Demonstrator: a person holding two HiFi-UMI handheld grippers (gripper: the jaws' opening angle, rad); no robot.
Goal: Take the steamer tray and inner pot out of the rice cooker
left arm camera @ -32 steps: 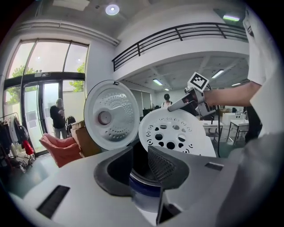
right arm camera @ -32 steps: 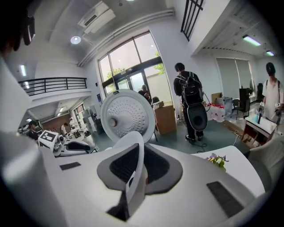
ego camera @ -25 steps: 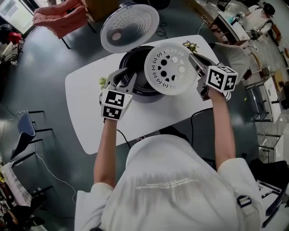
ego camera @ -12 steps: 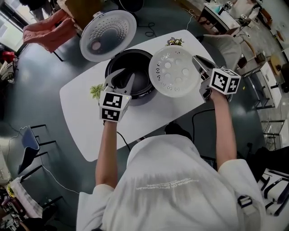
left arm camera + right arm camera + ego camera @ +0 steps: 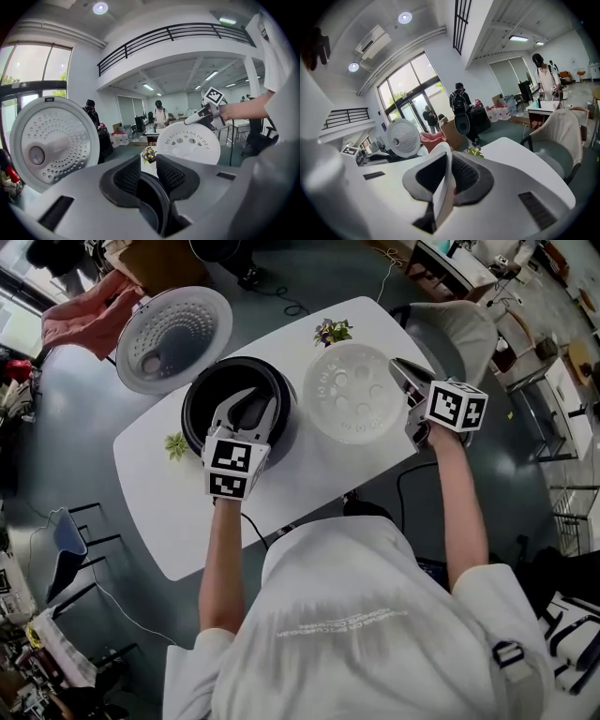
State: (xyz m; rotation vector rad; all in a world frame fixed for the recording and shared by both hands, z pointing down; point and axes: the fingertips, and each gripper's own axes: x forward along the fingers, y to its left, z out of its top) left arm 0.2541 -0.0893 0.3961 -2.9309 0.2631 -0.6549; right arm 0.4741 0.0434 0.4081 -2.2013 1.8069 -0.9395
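While I look down from the head view, the left gripper [image 5: 251, 407] comes nearest, poised over the near rim of the black rice cooker [image 5: 194, 418] on the white table [image 5: 169, 512]. Its own view shows me what the head view cannot. The jaws stand partly apart, astride the dark rim of the inner pot [image 5: 158, 206], with a clear gap between the pads [image 5: 126, 178]. The pot sits inside the cooker.

Further right, the right gripper [image 5: 397, 369] is clamped on the right edge of the white steamer tray [image 5: 349, 395]. The tray is out of the cooker, just to its right, over the table. The right gripper view gives me only the tray's thin white edge, pinched between narrow jaws. The left gripper view shows its perforated face, with the right gripper at its upper edge. Whether the tray touches the table I cannot tell.

A green sprig [image 5: 175, 443] lies left of the cooker. Beyond the cooker on the left, the open lid [image 5: 173, 337] shows its perforated inner face. A small bunch of flowers [image 5: 333, 331] sits at the table's far edge, and a beige chair [image 5: 459, 324] stands to the far right.

Only the gripper views reach the far room: people [image 5: 459, 101] standing, glass doors [image 5: 410, 112] and a balcony railing [image 5: 178, 33].
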